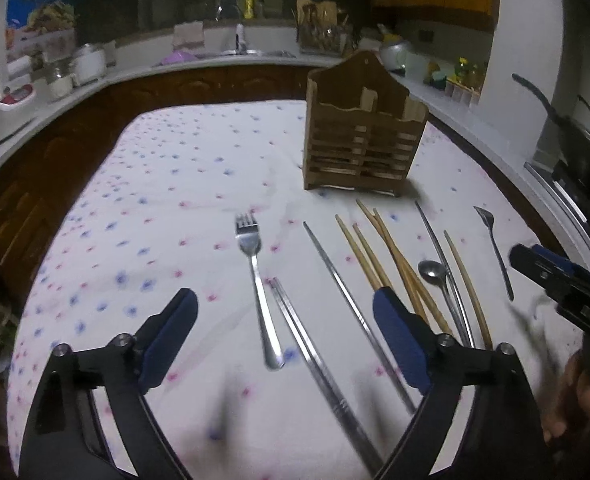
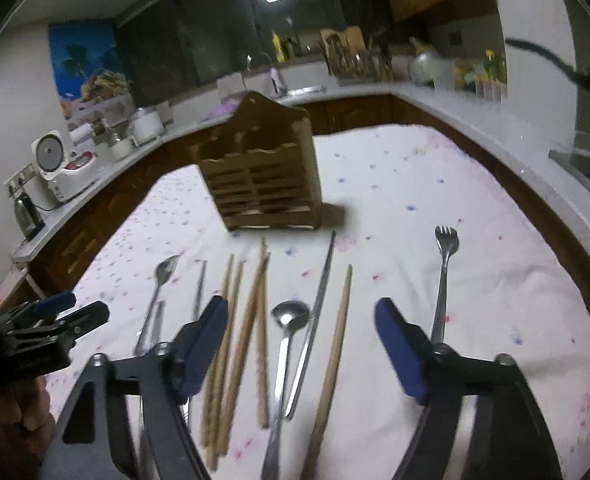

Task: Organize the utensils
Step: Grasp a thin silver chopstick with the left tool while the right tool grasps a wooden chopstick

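Both tongs, left (image 1: 283,312) and right (image 2: 301,320), gape empty over fork (image 1: 255,280) lying lengthwise, tines toward wooden holder (image 1: 359,136)

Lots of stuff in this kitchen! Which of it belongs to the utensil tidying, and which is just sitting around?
Part of the job:
- wooden utensil holder
- large fork
- spoon
- small fork
- wooden chopsticks
- metal chopsticks

Just lying about:
- rice cooker
- kettle
- pan
- poster
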### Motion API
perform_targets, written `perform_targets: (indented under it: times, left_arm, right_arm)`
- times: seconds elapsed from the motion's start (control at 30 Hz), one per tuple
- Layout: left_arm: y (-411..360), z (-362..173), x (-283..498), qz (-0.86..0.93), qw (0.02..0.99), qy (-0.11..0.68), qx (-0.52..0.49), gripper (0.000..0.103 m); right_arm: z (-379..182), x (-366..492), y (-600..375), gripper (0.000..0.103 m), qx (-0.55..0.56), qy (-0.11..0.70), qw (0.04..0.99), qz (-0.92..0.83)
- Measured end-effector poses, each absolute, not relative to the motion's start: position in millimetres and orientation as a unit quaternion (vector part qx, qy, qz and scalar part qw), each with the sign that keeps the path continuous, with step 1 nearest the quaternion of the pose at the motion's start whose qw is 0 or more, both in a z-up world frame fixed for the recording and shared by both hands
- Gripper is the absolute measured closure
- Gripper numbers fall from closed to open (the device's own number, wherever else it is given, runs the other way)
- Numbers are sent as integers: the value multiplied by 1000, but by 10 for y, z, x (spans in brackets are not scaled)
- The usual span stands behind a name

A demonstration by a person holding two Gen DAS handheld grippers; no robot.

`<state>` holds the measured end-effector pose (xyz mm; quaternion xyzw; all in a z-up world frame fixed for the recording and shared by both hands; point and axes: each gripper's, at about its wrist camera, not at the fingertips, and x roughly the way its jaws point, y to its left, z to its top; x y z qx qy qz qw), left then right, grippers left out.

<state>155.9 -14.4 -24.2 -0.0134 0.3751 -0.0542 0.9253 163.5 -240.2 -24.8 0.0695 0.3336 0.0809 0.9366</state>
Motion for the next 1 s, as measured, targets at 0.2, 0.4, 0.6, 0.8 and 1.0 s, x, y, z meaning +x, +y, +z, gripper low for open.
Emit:
perform_targets:
  times: [0.2, 0.4, 0.6, 0.8, 1.0]
  left_arm:
    - [-275, -397, 2009, -70, 902, 425, -16, 28]
    - [-433, -551, 2383, -81, 880, 468, -16, 40]
    - [-497, -665, 2679, -76, 864, 498, -12, 50]
    - [-506, -831, 2910, -74, 848, 525, -11, 64]
    - [-635, -838, 2944, -79, 848, 522, 35, 79]
  right_arm:
    - [-428, 2049, -2538, 50, 79, 378, 920, 70]
    - [-597, 2287, -2586, 60, 84, 415, 903, 69]
    - [-726, 2478, -2578, 68, 76, 441, 892, 66]
    - [-827, 2657, -2571, 77, 64, 460, 884, 59]
    - [-876, 2767, -2520, 84, 29, 470, 881, 54]
